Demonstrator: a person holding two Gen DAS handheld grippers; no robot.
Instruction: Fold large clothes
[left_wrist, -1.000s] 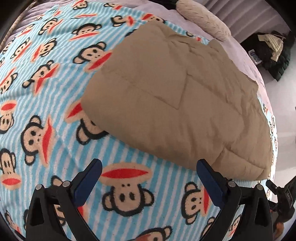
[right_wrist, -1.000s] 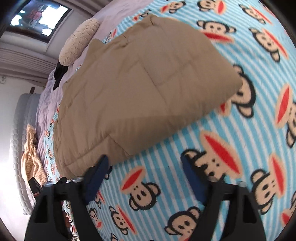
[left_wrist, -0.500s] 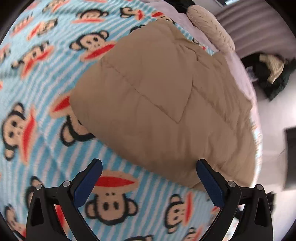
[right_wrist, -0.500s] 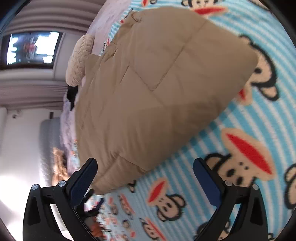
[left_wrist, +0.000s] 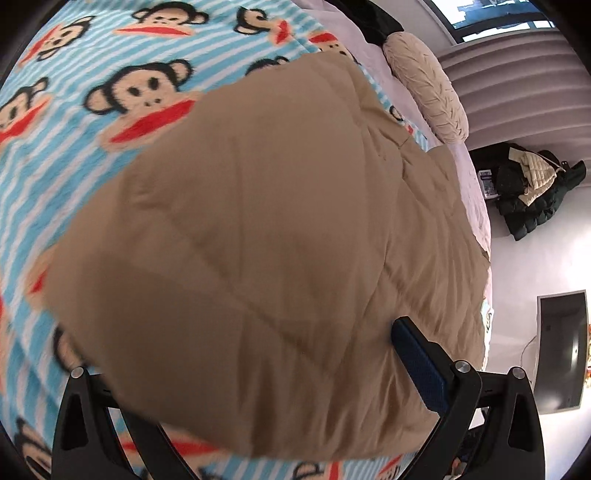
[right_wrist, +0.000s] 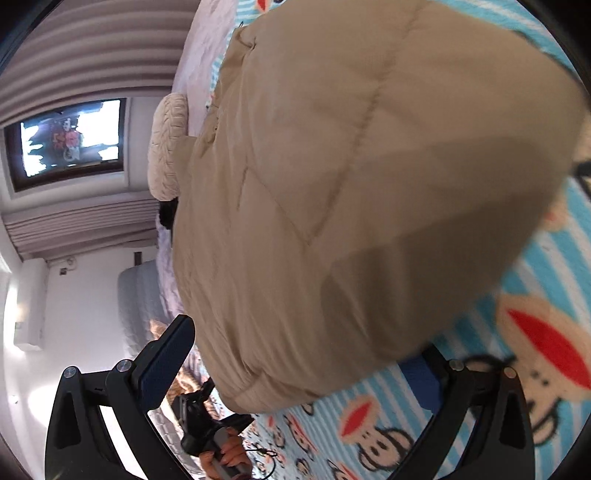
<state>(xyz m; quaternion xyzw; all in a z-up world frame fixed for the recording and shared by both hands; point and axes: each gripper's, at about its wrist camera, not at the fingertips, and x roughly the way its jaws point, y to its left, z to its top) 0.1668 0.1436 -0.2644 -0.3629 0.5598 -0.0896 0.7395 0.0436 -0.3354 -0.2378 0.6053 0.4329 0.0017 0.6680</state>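
A tan quilted coat (left_wrist: 266, 236) lies folded on the monkey-print blanket (left_wrist: 74, 122); it also fills the right wrist view (right_wrist: 369, 177). My left gripper (left_wrist: 258, 373) is open, its jaws astride the coat's near edge; the left finger is hidden under the cloth. My right gripper (right_wrist: 303, 365) is open too, astride the coat's near corner, its right finger partly hidden under the hem.
A cream textured pillow (left_wrist: 428, 85) lies at the bed's far end. A dark jacket pile (left_wrist: 528, 192) and a black screen (left_wrist: 565, 350) stand by the wall. The other hand-held gripper (right_wrist: 210, 435) shows low in the right wrist view.
Both grippers have moved forward onto the coat, from the blanket short of it to astride its near edge. Both stay open.
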